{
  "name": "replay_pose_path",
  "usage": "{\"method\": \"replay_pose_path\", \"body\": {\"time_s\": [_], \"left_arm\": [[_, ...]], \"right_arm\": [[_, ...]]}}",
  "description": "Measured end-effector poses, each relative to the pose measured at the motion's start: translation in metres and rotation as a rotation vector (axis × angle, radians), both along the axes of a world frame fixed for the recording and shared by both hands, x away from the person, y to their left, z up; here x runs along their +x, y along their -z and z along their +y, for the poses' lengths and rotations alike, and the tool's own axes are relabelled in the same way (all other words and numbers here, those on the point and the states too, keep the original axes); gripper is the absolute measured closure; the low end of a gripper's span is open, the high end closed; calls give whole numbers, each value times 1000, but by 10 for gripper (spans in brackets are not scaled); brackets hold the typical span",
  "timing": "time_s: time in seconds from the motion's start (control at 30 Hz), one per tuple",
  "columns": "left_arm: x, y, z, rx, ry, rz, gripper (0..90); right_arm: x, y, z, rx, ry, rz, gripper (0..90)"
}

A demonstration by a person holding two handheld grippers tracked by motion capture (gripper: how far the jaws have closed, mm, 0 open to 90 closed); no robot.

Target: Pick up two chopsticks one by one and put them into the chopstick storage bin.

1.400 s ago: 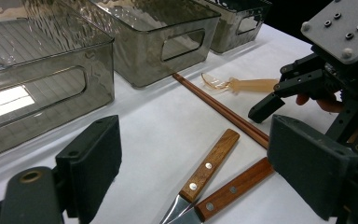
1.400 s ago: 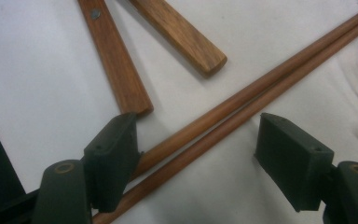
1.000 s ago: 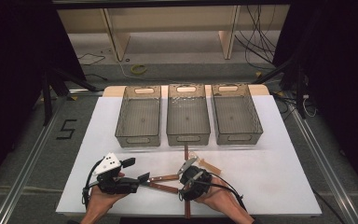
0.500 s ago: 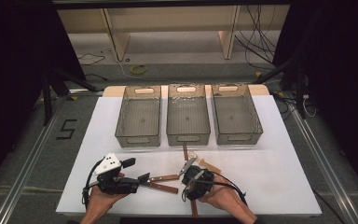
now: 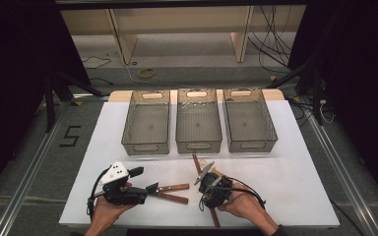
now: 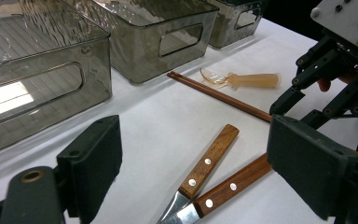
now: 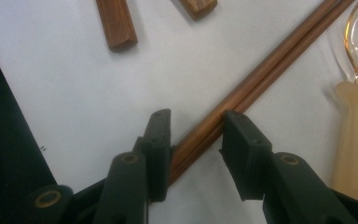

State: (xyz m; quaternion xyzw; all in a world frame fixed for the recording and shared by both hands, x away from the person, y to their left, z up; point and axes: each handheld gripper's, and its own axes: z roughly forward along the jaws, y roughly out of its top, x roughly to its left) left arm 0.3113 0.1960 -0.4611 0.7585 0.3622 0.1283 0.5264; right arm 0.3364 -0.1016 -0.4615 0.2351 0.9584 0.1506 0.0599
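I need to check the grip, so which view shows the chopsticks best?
The right gripper view: the chopsticks run close up between its closing jaws. The left gripper view shows most of their length, the high view only thin ends.

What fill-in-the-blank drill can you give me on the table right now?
1. The right gripper has its jaws on either side of the ____, and they have just been closing.
2. Behind the utensils stand ____ clear bins in a row.
3. The two knives in front of the left gripper have ____ handles.
4. The spoon lies beside the chopsticks, nearer the ____ gripper.

Missing words: chopsticks; three; wooden; right
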Motion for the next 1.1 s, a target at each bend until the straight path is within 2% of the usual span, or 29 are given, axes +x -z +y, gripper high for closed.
{"method": "replay_pose_path", "body": {"time_s": [0.07,0.1,0.17,0.27,0.3,0.37,0.53,0.83,1.1], "left_arm": [[0,0,0,1,1,0,175],[0,0,0,1,1,0,175],[0,0,0,6,1,-2,176],[0,0,-1,9,3,-3,176],[0,0,-1,11,4,-3,176],[0,0,-1,12,4,-4,176],[0,0,-1,12,4,-5,176],[0,0,-1,12,5,-5,176],[0,0,-1,13,6,-6,176]], "right_arm": [[1,0,-1,-2,0,3,632],[0,-1,0,-23,-6,-2,638],[0,-1,0,-35,-6,-2,646],[2,-1,-2,-36,4,6,642],[4,0,-6,-65,25,2,667],[6,1,-8,-50,25,20,673],[5,1,-7,-51,9,28,728],[9,0,-10,-32,26,50,777],[9,-1,-10,-27,41,62,786]]}}
